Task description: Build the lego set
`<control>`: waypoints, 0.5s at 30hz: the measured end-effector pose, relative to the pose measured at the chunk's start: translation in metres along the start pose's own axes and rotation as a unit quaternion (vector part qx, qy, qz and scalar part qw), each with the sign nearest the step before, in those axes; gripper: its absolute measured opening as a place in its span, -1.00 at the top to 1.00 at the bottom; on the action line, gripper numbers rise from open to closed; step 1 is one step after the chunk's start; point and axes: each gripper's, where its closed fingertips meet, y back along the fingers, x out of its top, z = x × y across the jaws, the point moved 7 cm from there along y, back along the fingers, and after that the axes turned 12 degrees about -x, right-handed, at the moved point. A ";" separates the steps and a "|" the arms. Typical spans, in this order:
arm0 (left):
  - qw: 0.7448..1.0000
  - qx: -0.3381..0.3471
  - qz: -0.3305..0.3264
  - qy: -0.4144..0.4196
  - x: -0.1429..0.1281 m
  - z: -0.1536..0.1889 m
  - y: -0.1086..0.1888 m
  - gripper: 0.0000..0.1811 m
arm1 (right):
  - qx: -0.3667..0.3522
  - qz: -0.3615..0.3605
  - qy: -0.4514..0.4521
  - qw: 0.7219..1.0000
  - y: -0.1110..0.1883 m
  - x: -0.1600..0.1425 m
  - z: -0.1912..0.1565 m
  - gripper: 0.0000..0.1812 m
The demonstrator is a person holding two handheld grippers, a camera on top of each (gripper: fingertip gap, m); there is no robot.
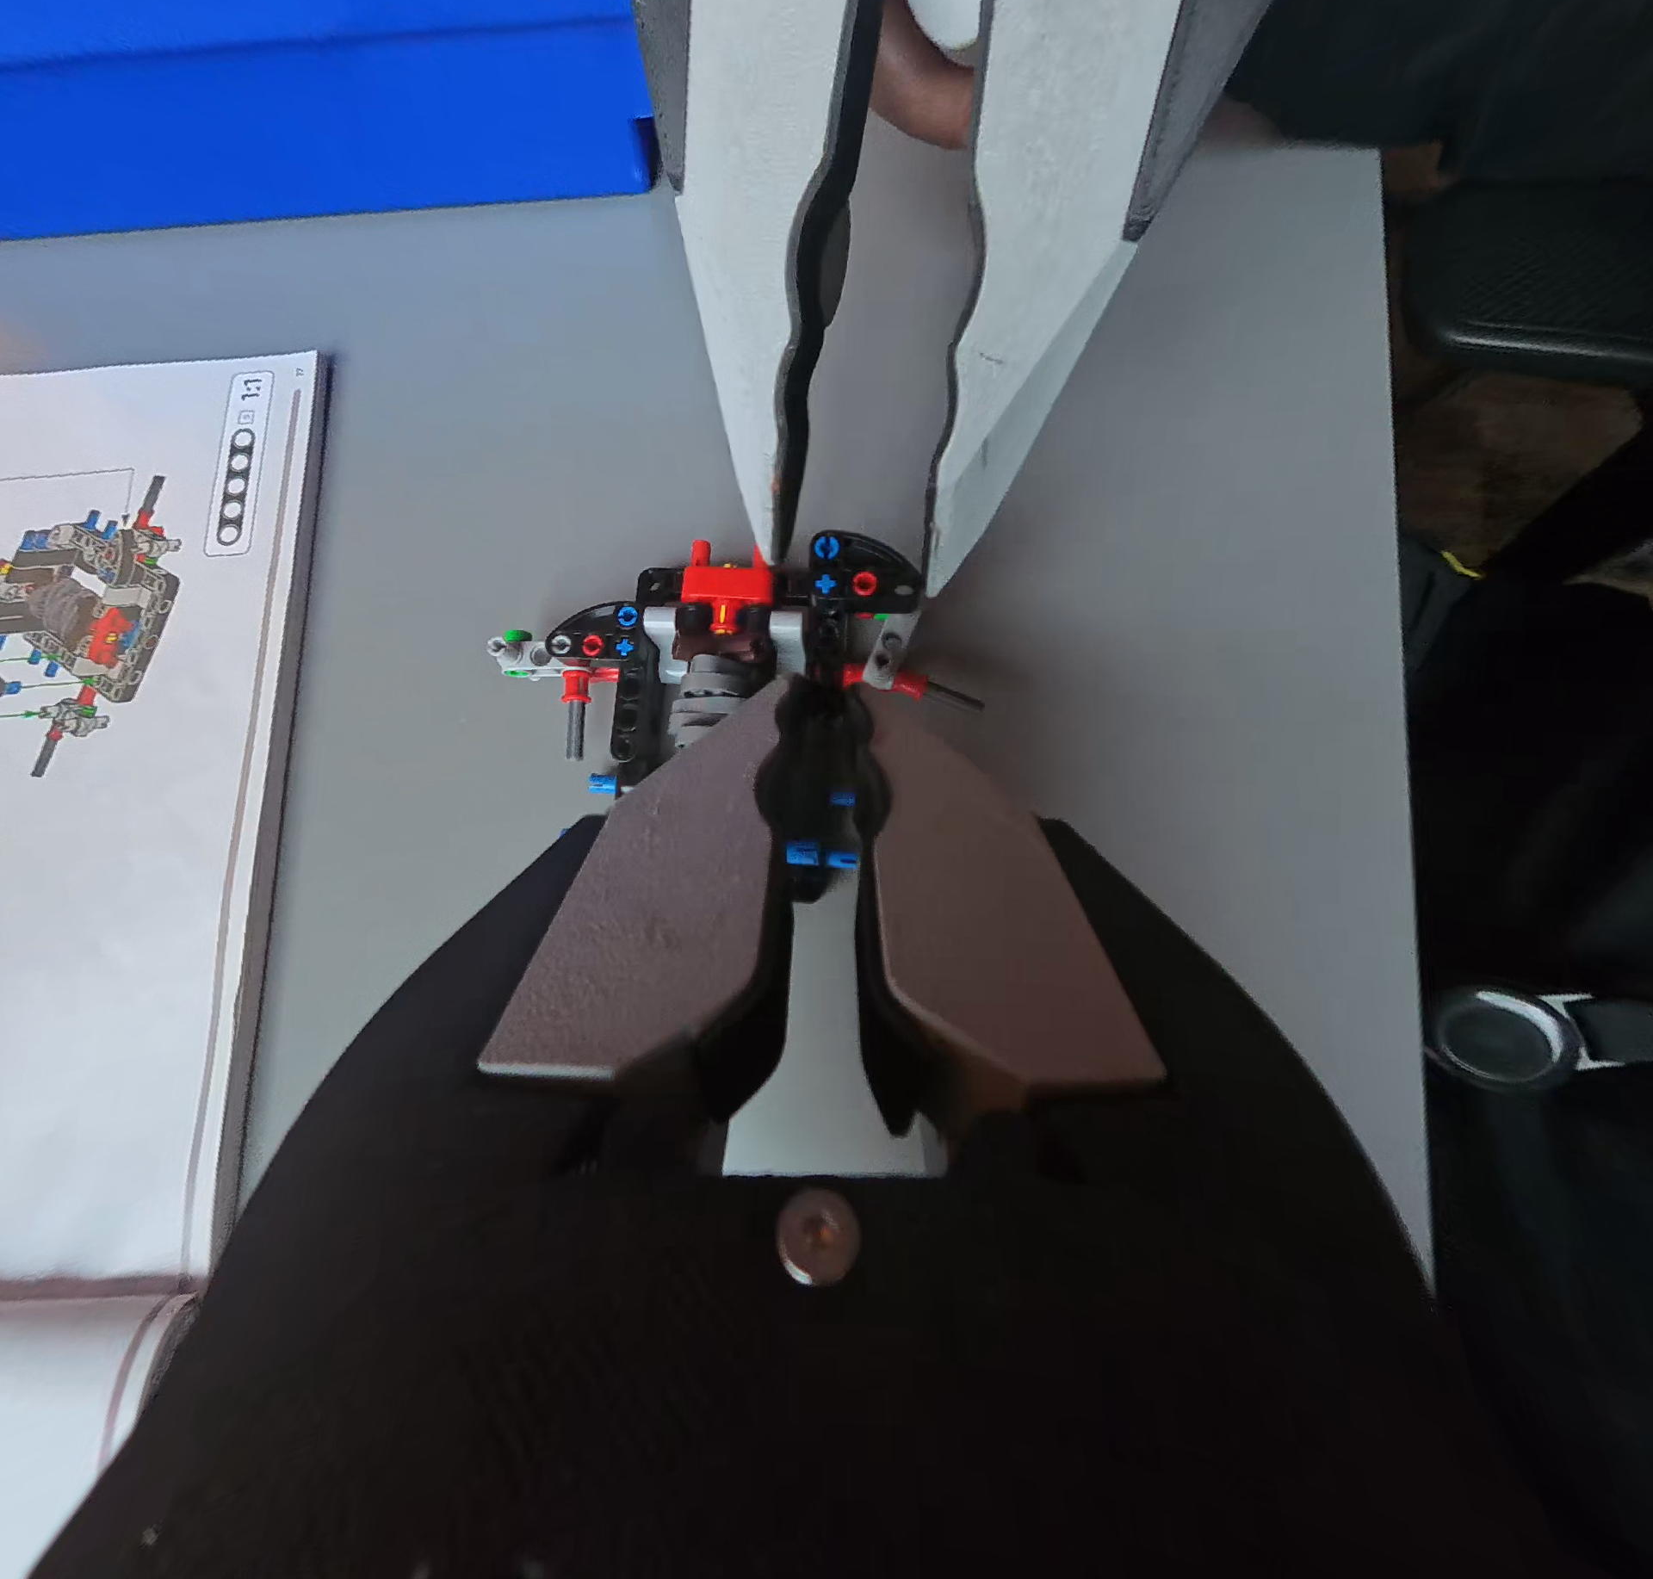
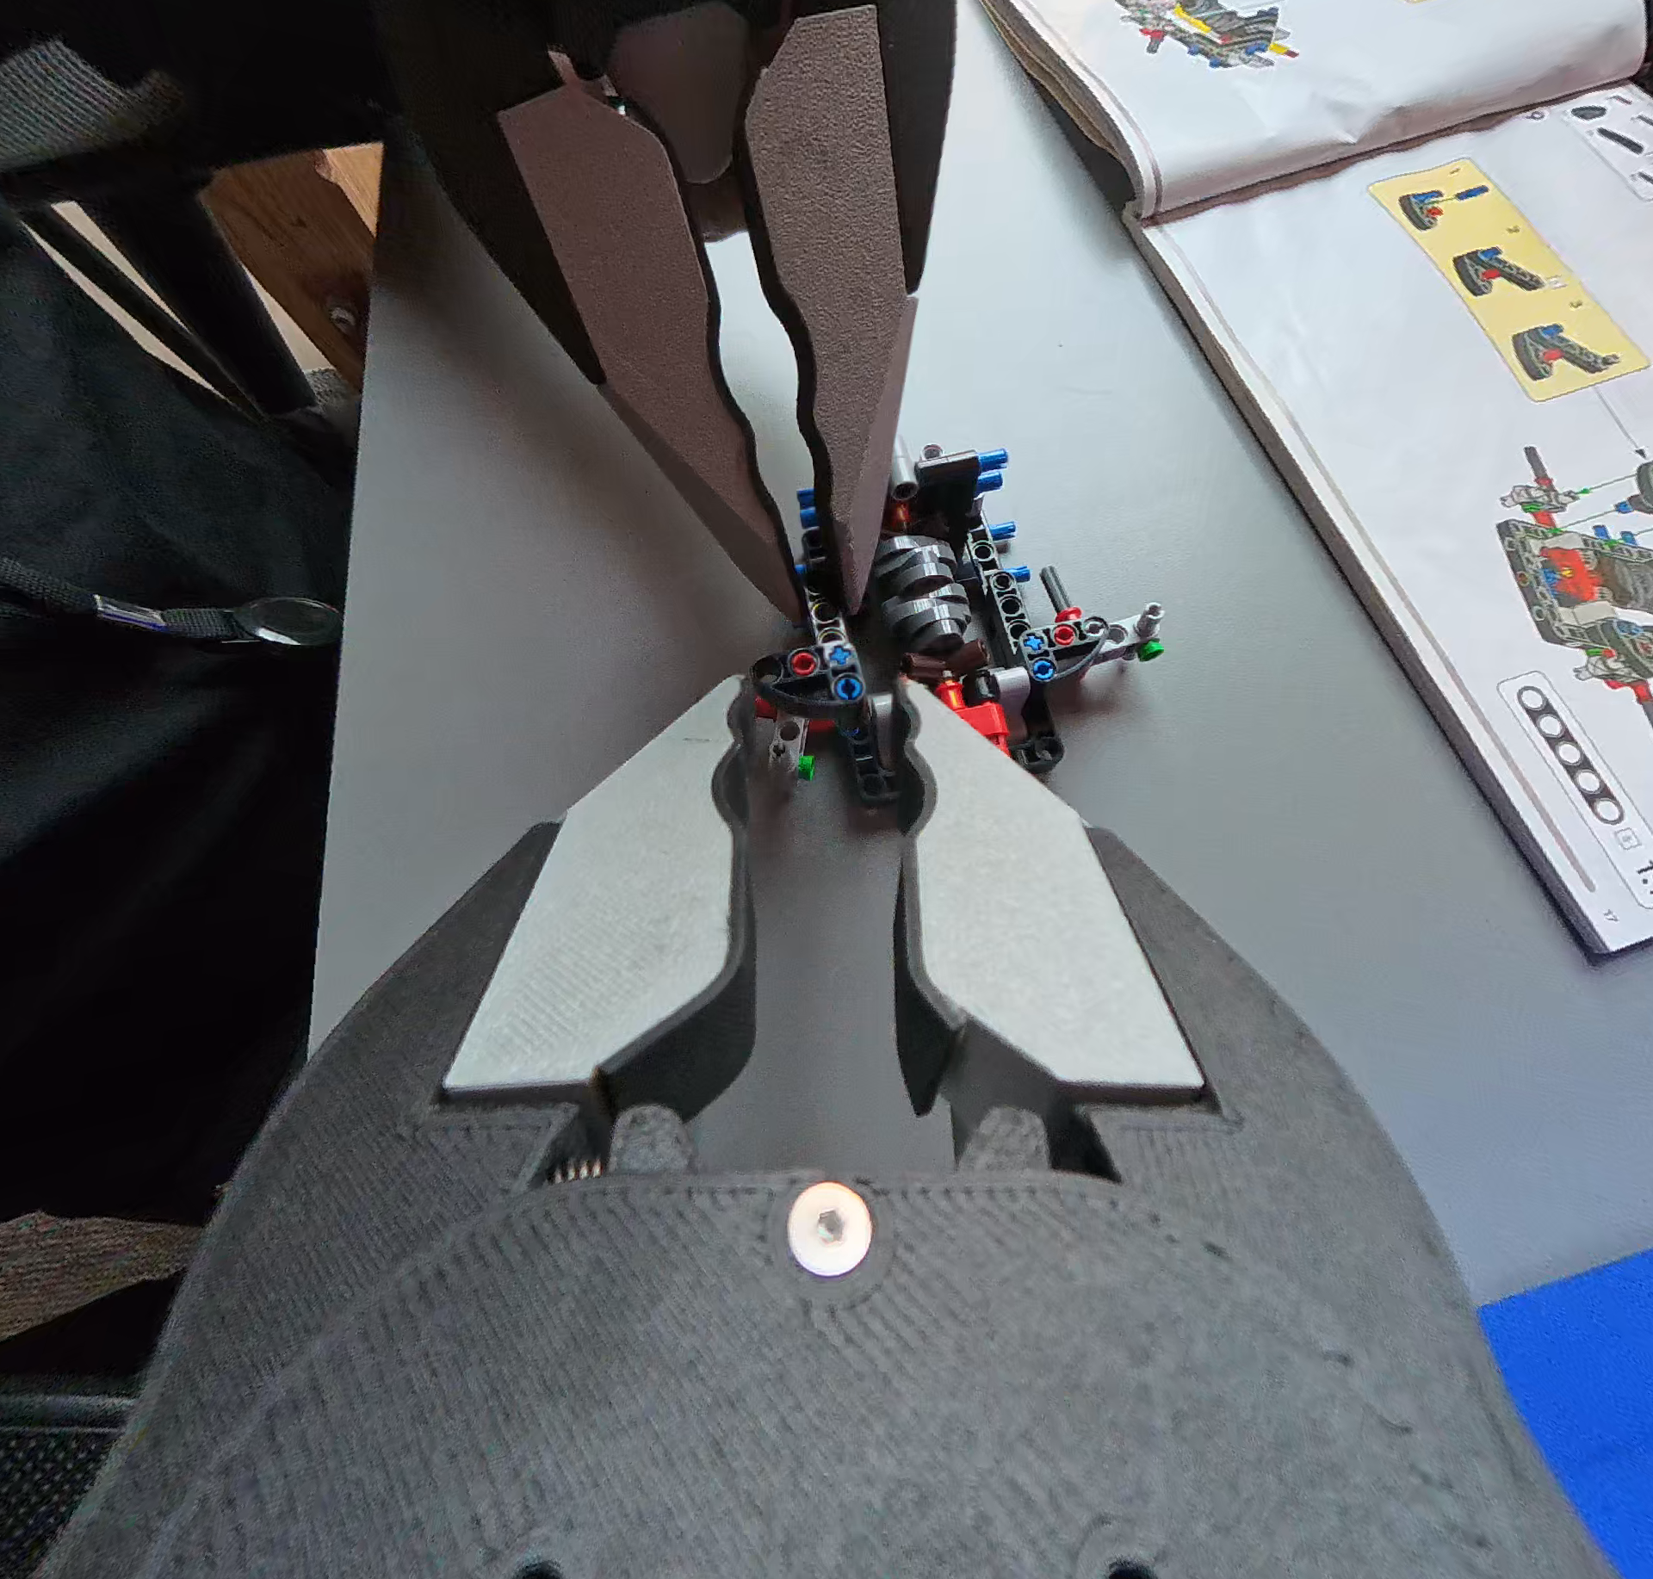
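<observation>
On the grey table [image 1: 1163, 427], between my two tongs, sits the half-built lego model [image 1: 724, 633] — a black frame of holed beams with a red block on top, dark grey gears in the middle and blue pins along one side. From my left tongs [image 1: 818, 713], the brown-grey ones, I see the tips pinched together on one black beam at the near end of the model, with blue pins showing just behind the tips. From the other side I see the same thing: those tips are clamped on the black beam [image 2: 827, 610] that runs toward a black curved piece [image 2: 809, 677] with red and blue pins in it.

My right tongs [image 2: 823, 704], the light grey ones, are spread apart. Their two tips straddle the end of the model with the curved piece; I cannot tell whether either tip actually touches the plastic. A red block [image 2: 979, 718] lies just beside the right-hand tip.

A thin grey axle with a red bush [image 1: 574, 713] sticks out of one side, and a small green stud [image 1: 514, 637] sits at that corner.

Beside the model an open instruction booklet [image 2: 1395, 427] lies flat, well apart from the tongs — a blue box [image 1: 313, 78] stands beyond it
</observation>
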 end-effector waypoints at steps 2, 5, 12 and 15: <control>0.999 0.028 0.001 -0.018 0.000 0.001 -0.001 0.95 | -0.004 -0.003 0.005 1.000 -0.001 0.000 -0.001 0.73; 0.999 0.032 0.012 -0.011 -0.001 0.003 -0.003 0.96 | 0.001 -0.009 0.012 1.000 -0.002 -0.001 -0.003 0.76; 0.999 0.035 0.027 0.013 -0.010 0.009 -0.009 0.96 | -0.012 0.000 0.040 0.999 -0.005 -0.005 -0.010 0.77; 0.998 0.062 -0.003 -0.015 -0.012 0.010 -0.011 0.95 | -0.019 -0.012 0.053 0.998 -0.010 -0.008 -0.011 0.77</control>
